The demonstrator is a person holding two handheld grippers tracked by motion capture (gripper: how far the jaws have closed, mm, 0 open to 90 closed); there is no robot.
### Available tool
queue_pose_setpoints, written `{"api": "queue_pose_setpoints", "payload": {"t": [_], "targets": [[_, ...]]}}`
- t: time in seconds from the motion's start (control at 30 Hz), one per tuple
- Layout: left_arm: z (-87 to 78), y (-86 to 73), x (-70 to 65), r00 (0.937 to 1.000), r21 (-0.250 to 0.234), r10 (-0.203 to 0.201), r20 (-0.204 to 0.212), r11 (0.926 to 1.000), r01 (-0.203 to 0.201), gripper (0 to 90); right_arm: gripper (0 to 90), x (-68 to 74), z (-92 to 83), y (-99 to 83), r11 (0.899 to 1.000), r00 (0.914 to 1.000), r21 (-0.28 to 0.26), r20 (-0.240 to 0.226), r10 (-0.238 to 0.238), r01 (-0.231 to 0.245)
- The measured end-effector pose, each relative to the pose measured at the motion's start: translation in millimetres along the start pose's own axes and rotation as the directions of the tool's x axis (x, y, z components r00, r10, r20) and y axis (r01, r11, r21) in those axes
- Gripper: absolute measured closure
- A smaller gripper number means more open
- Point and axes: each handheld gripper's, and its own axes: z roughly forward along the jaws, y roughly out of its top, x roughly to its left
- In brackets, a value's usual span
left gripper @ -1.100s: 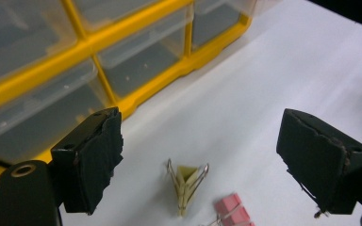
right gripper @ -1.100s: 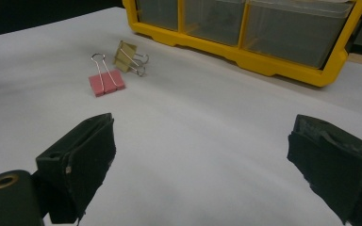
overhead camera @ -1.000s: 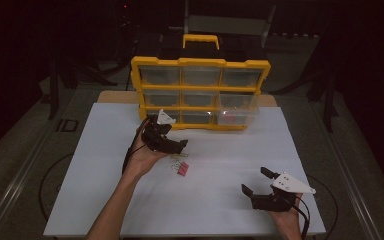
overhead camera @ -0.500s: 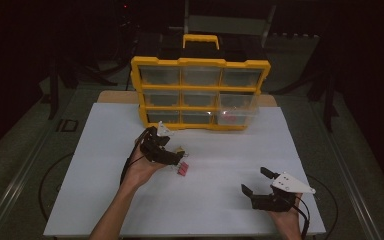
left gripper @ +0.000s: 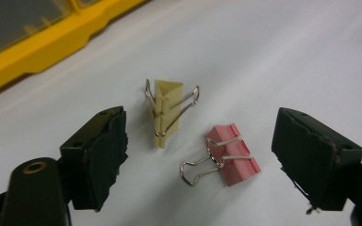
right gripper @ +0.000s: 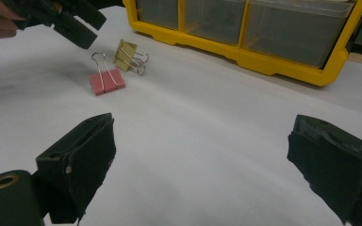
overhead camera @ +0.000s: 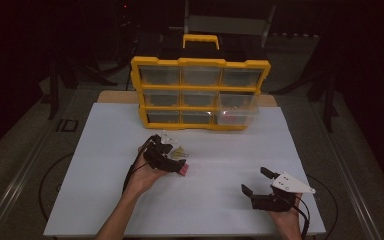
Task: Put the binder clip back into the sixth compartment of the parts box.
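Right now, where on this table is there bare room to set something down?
Bare white tabletop lies between the two small binder clips, pink and yellow, and the right gripper. It's crowded around the clips under the left gripper and along the yellow drawer organizer.

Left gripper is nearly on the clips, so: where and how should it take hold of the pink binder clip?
Judging by its pose, close on the pink binder clip body from above, across its flat sides; its wire handles lie folded over it. The left gripper is open astride it.
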Motion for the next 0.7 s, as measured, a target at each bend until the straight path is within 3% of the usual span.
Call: {"api": "queue_pose_setpoints", "payload": {"t": [0.4,0.7], "targets": [[9.9,-11.3,-2.4,0.9991,0.035,-0.013,0.040,0.9993,0.011,31.2,7.7,0.5,-0.3,0.2,1.000,1.0000,0.001,0.000,0.000,0.000],[13.7,-14.3,-1.7,0.9965,0.057,-0.032,0.077,0.9980,0.028,56.1,7.7,0.9,0.3,0.2,1.000,1.0000,0.004,0.003,-0.008,0.008]]}}
